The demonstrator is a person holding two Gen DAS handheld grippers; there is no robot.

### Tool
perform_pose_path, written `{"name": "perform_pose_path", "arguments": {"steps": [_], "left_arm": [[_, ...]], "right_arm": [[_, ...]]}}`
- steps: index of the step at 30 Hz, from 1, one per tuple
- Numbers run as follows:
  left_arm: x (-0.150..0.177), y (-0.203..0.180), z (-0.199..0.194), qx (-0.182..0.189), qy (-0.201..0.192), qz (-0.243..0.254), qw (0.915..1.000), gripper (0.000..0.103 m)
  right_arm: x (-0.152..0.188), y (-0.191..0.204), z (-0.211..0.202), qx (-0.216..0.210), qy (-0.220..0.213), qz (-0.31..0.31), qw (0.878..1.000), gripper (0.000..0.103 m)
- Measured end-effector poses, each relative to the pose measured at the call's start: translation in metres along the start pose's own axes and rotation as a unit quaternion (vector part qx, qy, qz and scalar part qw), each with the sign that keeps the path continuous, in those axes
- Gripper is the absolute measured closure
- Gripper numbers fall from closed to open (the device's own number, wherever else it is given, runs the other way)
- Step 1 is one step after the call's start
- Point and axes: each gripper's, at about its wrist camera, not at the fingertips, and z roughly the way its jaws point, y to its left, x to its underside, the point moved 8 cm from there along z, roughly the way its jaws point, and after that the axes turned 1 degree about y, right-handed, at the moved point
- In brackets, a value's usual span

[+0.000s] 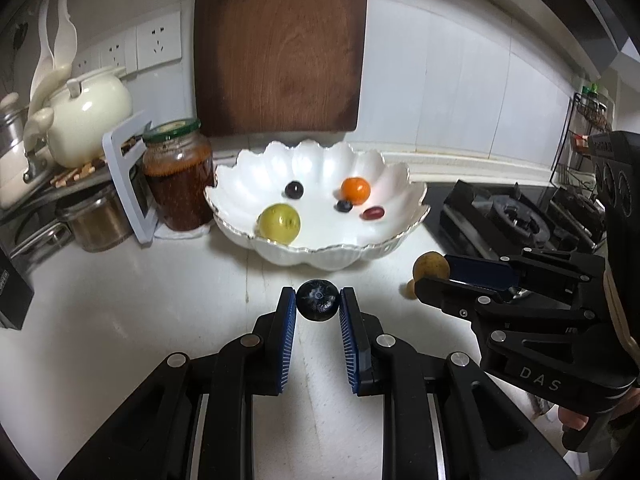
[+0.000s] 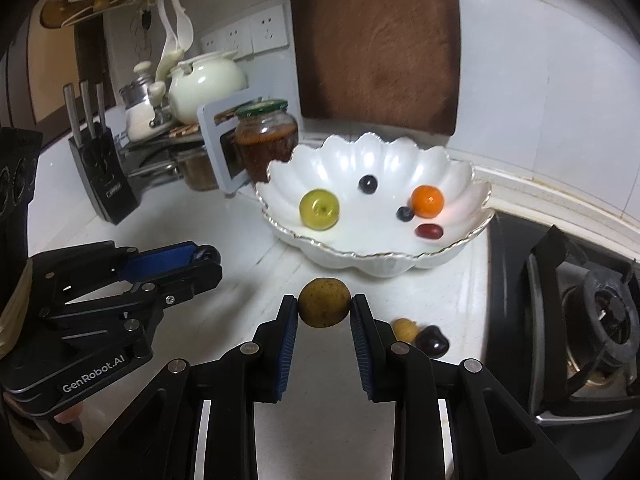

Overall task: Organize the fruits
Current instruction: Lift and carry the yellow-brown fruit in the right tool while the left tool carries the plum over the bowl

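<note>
A white scalloped bowl (image 1: 392, 184) (image 2: 456, 172) stands on the counter against the wall. In it lie a green apple (image 1: 279, 221) (image 2: 319, 209), an orange fruit (image 1: 355, 190) (image 2: 427, 201), two small dark berries and a red date (image 1: 373, 212) (image 2: 429, 231). My left gripper (image 1: 318, 300) (image 2: 206, 258) is shut on a dark blueberry (image 1: 318, 301), held above the counter in front of the bowl. My right gripper (image 2: 325, 308) (image 1: 434, 272) is shut on a brownish-yellow round fruit (image 2: 325, 307) (image 1: 431, 266). A small yellow fruit (image 2: 402, 330) (image 1: 410, 290) and a dark cherry (image 2: 432, 342) lie on the counter below it.
A sauce jar (image 1: 178, 176) (image 2: 266, 140), a white frame, a cream teapot (image 1: 90, 114) and a knife block (image 2: 100, 168) crowd the left. A wooden cutting board (image 1: 280, 44) leans on the wall behind the bowl. A gas stove (image 2: 580, 312) (image 1: 520, 216) lies right.
</note>
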Motion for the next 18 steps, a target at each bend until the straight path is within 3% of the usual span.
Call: {"name": "perform_pose_path", "arguments": {"steps": [18], "left_arm": [[-0.043, -0.015, -0.017, -0.002, -0.045, 0.005, 0.9990, 0.080]], "right_arm": [[-0.034, -0.022, -0.027, 0.028, -0.050, 0.008, 0.998, 0.074]]}}
